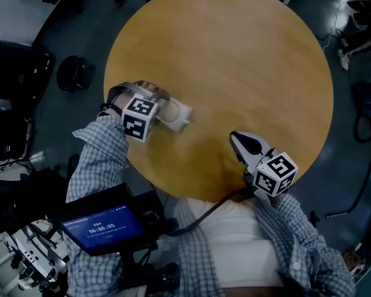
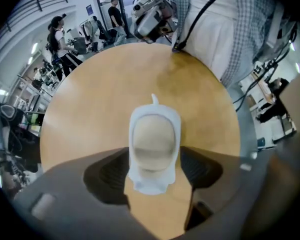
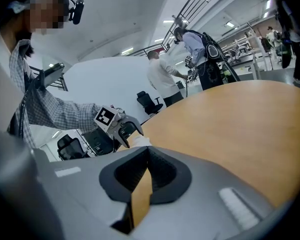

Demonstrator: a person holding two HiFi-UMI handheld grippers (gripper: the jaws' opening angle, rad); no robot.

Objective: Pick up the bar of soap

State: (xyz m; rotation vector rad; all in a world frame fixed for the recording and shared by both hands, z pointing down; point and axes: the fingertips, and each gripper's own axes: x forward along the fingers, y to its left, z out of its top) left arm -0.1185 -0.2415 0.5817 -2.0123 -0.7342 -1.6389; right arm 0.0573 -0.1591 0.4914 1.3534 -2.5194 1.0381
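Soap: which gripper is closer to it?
Left. The left gripper straddles the soap, open jaws either side. The right gripper hangs apart, shut, near the table's edge.

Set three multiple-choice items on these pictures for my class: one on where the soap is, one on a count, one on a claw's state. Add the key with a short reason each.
1. The beige oval bar of soap lies:
A) in a white soap dish between the left claw's jaws
B) on a chair
C) on the floor

2. Soap bars on the round wooden table:
A) three
B) one
C) two

3. The right claw is:
A) wide open
B) shut on the soap
C) shut and empty

Key:
1 A, the dish sits between the spread jaws.
2 B, only one bar shows.
3 C, its jaw tips meet with nothing between them.
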